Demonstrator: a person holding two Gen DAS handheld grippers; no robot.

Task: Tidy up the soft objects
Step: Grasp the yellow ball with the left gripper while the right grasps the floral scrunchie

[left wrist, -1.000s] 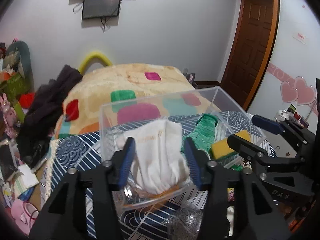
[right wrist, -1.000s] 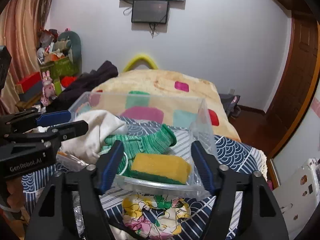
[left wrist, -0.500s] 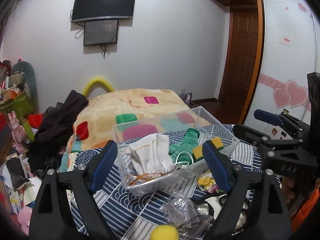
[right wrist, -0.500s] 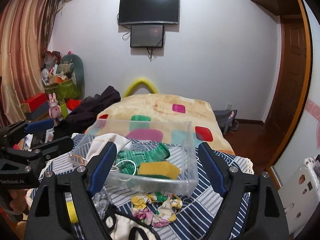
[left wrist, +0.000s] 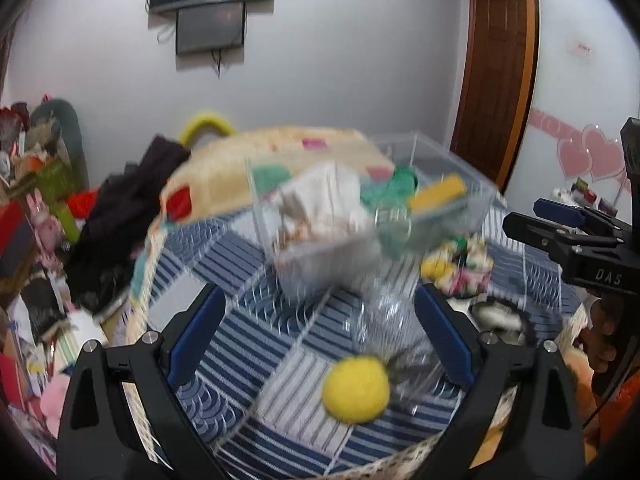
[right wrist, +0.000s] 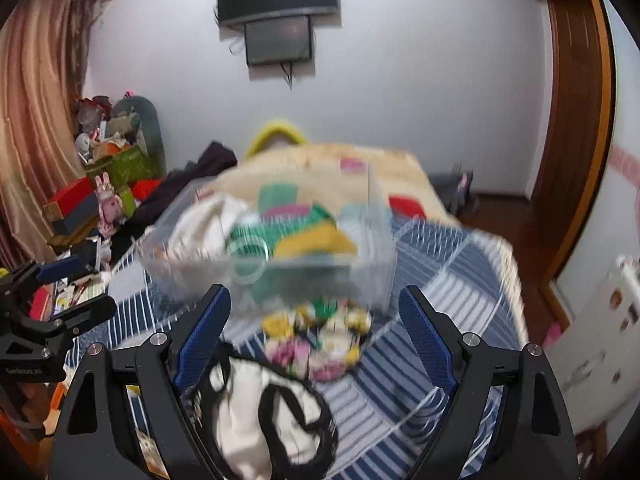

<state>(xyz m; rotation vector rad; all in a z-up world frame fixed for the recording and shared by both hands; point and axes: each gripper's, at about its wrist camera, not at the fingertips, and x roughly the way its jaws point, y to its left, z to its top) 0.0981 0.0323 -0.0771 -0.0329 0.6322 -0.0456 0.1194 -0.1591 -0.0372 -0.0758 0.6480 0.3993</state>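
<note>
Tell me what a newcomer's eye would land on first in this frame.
Probably the clear plastic bin mid-table, stuffed with a white cloth, green knit and a yellow sponge. Next, the yellow pom-pom on the blue striped cloth between the open left tongs, and the floral fabric ahead of the open right tongs.

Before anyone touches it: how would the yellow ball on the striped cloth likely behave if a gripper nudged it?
The yellow ball looks round, so it would probably roll across the striped cloth. Its fuzzy surface suggests it is soft and light.
</note>
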